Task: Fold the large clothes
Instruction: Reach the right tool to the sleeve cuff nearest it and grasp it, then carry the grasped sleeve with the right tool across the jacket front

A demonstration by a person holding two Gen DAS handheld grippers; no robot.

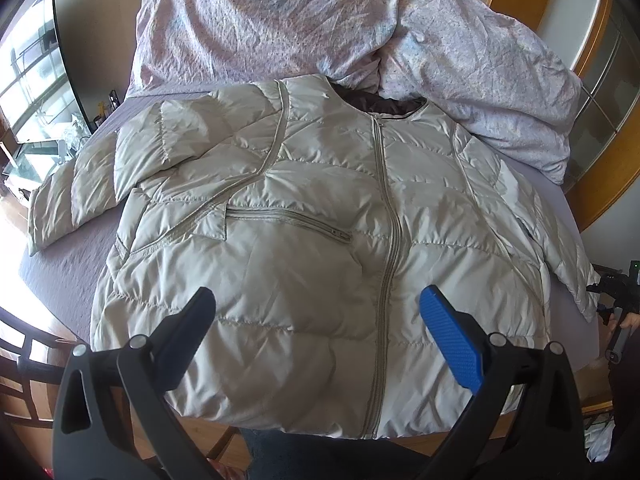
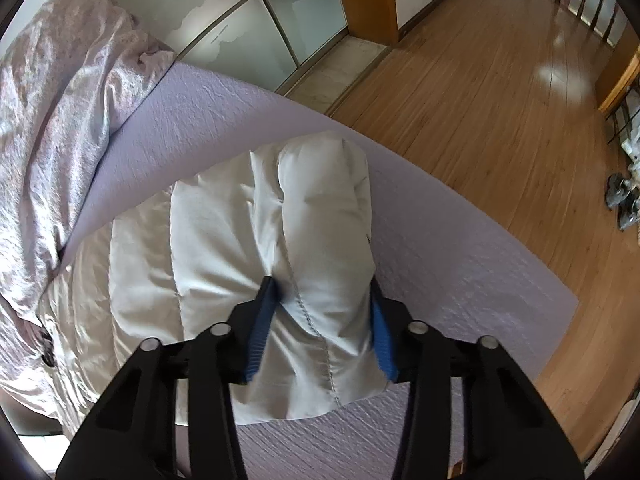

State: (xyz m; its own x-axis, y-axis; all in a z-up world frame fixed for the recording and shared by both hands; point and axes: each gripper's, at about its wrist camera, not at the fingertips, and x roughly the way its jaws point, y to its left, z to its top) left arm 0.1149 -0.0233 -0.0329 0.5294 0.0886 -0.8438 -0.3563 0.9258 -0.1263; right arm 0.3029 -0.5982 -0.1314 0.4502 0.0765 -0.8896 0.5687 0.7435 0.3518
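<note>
Right tool (image 2: 320, 320): nearest the lens, clamped on the puffy end of a jacket sleeve (image 2: 320, 220), blue pads (image 2: 260, 328) pressing in from both sides; likely gripped here so the sleeve can be carried in over the body.
Bed (image 2: 440, 260): lilac sheet, serving as the folding surface; broad and flat enough for a garment this size.
Duvet (image 1: 320, 28): bunched up at the head end, apparently pushed back to leave room.
Jacket (image 1: 320, 208): pale quilted down coat, spread front-up across the bed, hem hanging slightly past the near edge, collar just touching the duvet; zipped shut, which keeps the two fronts from sliding apart.
Far sleeve (image 1: 80, 184): angled out to the side in the left wrist view, lying flat, not yet folded in.
Left tool (image 1: 316, 320): held wide, nothing between the fingers, hovering above the lower front near the zip (image 1: 390, 240); seemingly waiting to pin or take the hem.
Stage: early, judging by the fully spread body.
</note>
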